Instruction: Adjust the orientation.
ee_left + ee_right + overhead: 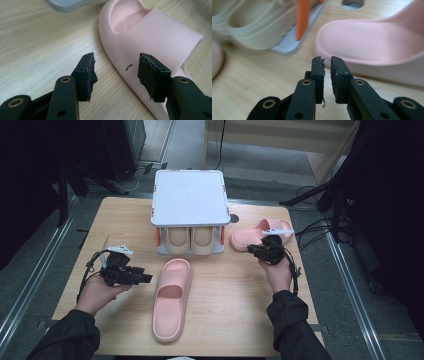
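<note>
The person's dark sleeves (65, 337) come in at the near edge, each hand carrying a hand-held gripper. The left hand-held gripper (142, 276) stands with its jaws wide and nothing between them, pointed at the near pink slipper (171, 296), which lies just off its fingertips on the wooden surface (225, 310), toe toward the shoe rack (189, 210). In the left gripper view one pad (152, 75) hangs over the slipper's side wall and the other (87, 72) over bare wood, apart from the foam. To take it well, I judge the jaws should straddle that side wall or the strap edge and close squarely, since the soft foam will likely give and twist if pinched at a corner. The right hand-held gripper (256, 251) has its jaws drawn almost together, a thin gap left and nothing in it; the second pink slipper (260, 234) lies just ahead of it and to one side, beside the rack. Both slippers are matte pink foam with a broad strap; the right gripper view shows fine ribs on the second slipper. A beige pair (190, 240) sits inside the rack.
</note>
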